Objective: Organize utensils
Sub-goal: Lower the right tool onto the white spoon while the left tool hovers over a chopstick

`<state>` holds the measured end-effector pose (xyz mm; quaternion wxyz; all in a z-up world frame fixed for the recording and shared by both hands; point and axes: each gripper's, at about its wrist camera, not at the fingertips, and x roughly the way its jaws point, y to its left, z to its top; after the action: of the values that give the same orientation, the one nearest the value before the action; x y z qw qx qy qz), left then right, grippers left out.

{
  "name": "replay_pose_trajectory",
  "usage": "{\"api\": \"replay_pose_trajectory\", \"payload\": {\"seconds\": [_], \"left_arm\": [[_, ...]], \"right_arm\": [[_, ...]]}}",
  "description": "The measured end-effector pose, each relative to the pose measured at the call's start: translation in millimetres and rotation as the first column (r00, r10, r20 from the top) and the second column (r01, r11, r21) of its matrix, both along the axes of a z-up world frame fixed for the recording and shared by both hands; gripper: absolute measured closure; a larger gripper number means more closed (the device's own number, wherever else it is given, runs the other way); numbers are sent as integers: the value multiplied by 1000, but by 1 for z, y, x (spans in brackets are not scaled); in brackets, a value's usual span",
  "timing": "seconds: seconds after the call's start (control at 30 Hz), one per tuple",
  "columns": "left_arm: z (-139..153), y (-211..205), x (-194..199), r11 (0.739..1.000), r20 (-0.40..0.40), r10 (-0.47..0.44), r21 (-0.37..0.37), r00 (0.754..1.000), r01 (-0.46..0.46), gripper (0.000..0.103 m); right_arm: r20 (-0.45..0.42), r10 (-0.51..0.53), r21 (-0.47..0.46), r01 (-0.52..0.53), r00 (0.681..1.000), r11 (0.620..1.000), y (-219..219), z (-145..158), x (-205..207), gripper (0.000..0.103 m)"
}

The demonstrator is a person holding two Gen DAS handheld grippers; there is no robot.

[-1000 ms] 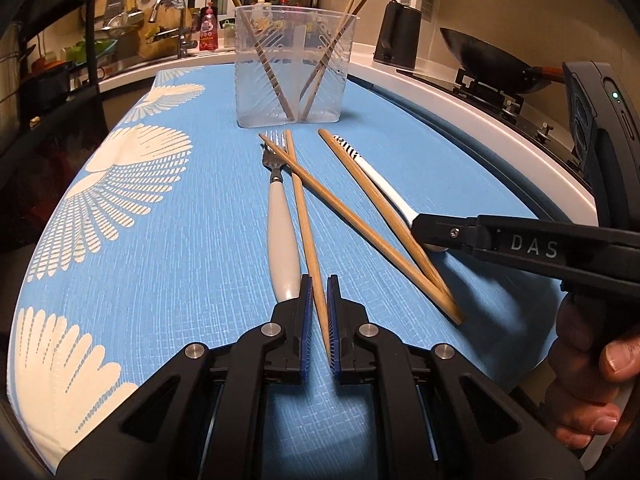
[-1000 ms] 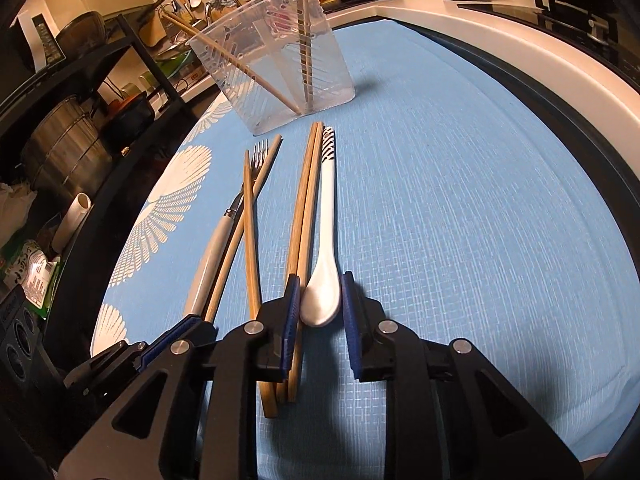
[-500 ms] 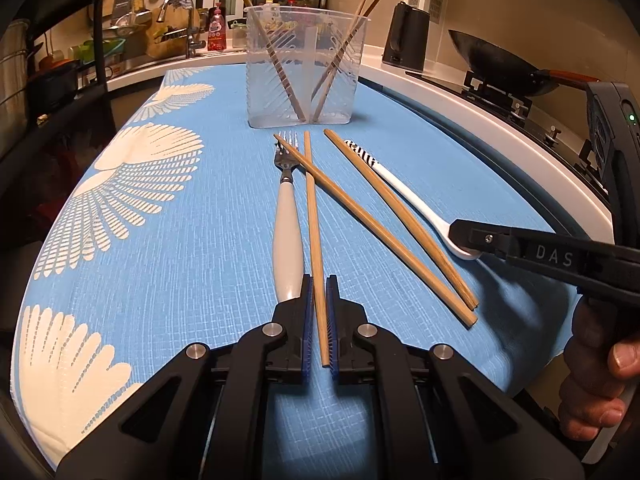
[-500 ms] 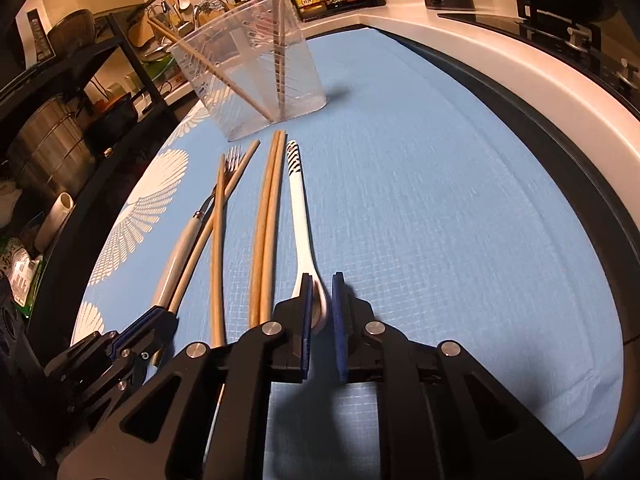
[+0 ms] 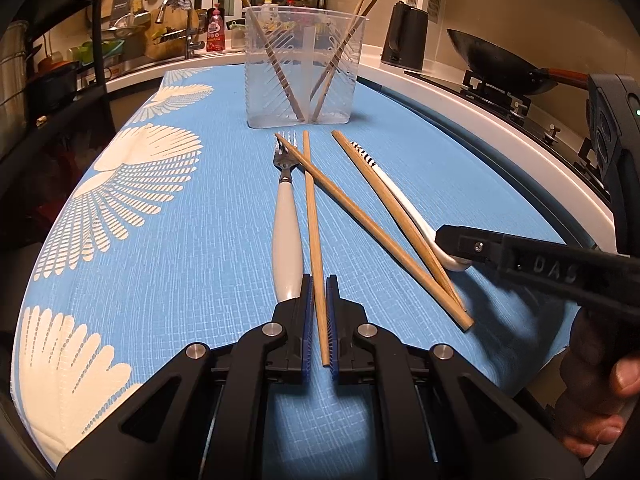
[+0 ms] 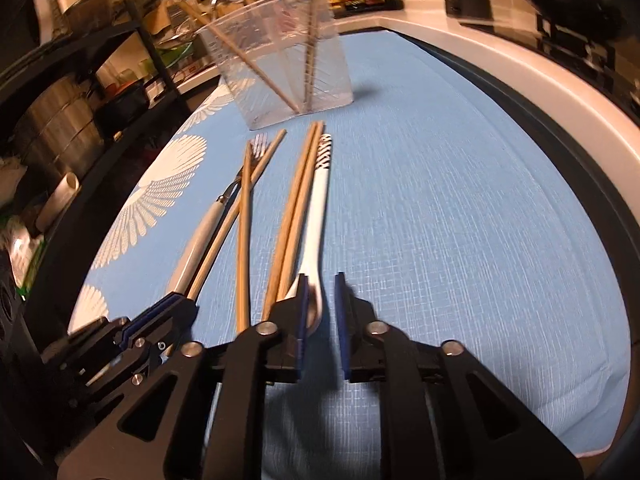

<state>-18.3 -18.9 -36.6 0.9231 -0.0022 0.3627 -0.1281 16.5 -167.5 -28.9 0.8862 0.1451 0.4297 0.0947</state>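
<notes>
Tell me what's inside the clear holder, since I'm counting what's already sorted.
Inside the clear holder, three chopsticks lean against its walls. The ribbed plastic blurs the bottom, so anything small lying there can't be ruled out.

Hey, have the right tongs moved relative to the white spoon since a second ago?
Yes. The right tongs have narrowed inward around the white spoon, whose bowl sat in a wider gap a second ago.

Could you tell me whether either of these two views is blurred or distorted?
Left wrist view: mostly sharp, only the right tool is smeared; fisheye bends the countertop edge. Right wrist view: softer throughout, with motion blur on the white spoon and clear utensil holder.
</notes>
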Motion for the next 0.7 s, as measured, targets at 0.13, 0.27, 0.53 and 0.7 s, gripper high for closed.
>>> {"api": "replay_pose_trajectory", "payload": {"seconds": [0.13, 0.27, 0.53, 0.7], "left_arm": [[0, 0, 0, 1000, -1, 0, -1, 1000, 0, 96], [0, 0, 0, 1000, -2, 1, -3, 1000, -1, 96], [0, 0, 0, 1000, 0, -2, 0, 1000, 2, 96], [0, -1, -1, 1000, 3, -3, 3, 1000, 3, 96]], "right_arm": [[-51, -12, 93, 17, 999, 995, -6, -2, -1, 83], [-82, -33, 135, 44, 996, 990, -2, -3, -4, 83], [-45, -35, 38, 36, 998, 999, 14, 0, -9, 87], [-22, -63, -35, 63, 998, 997, 4, 3, -10, 95]]}}
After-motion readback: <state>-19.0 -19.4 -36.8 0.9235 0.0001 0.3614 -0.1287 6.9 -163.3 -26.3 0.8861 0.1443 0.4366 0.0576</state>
